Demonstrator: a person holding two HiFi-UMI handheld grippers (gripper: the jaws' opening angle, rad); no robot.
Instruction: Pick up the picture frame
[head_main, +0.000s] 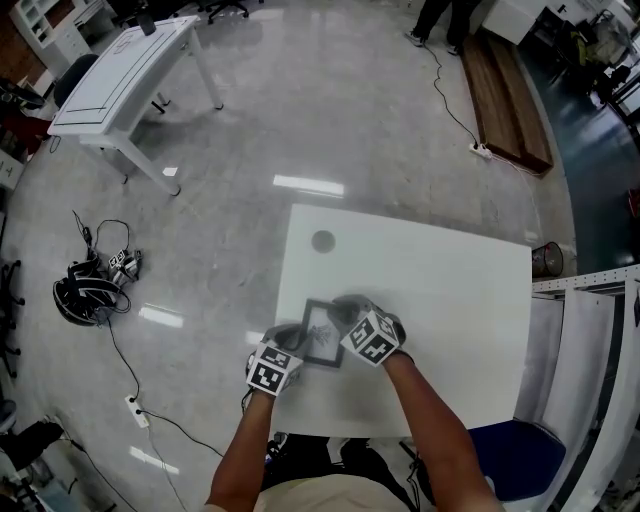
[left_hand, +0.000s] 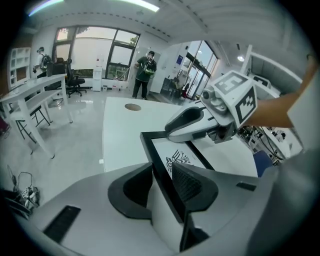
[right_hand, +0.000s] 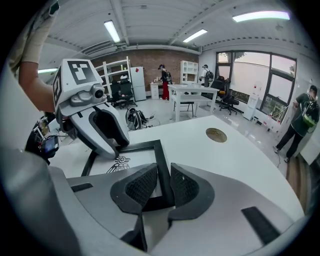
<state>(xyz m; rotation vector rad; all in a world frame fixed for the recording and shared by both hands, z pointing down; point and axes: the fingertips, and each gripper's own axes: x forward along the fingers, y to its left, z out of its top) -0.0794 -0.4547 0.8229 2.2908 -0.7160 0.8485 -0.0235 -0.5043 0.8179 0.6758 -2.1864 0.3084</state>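
**A:** Black border, white sheet with a dark emblem inside: this is the picture frame (head_main: 321, 336). Where does it lie?

**B:** On the white table (head_main: 450, 300), at the near left part, between the two grippers. A round brown disc (head_main: 322, 241) sits well apart from it, toward the far edge.

**A:** And the left gripper (left_hand: 165, 181), how does it stand?

**B:** Its jaws are closed in on one side bar of the frame. The bar runs between them, and the ribbed pad (left_hand: 187, 184) presses against it.

**A:** The right gripper (right_hand: 163, 186)?

**B:** The same, on the opposite bar. Its jaws are narrow, and the black bar is pinched between both pads.

**A:** So which step is in hand?

**B:** The grasp seems made on both sides, so the lift is the step now. Whether the frame is already off the table, the views do not show clearly. In the right gripper view it looks flat on the surface, or very near to it.

**A:** What does the next move call for?

**B:** Probably both grippers should rise together, at the same pace, and keep the frame level. The bars are thin and the hold is only on the rim. If one side goes faster, the frame may twist or slip out of the jaws.
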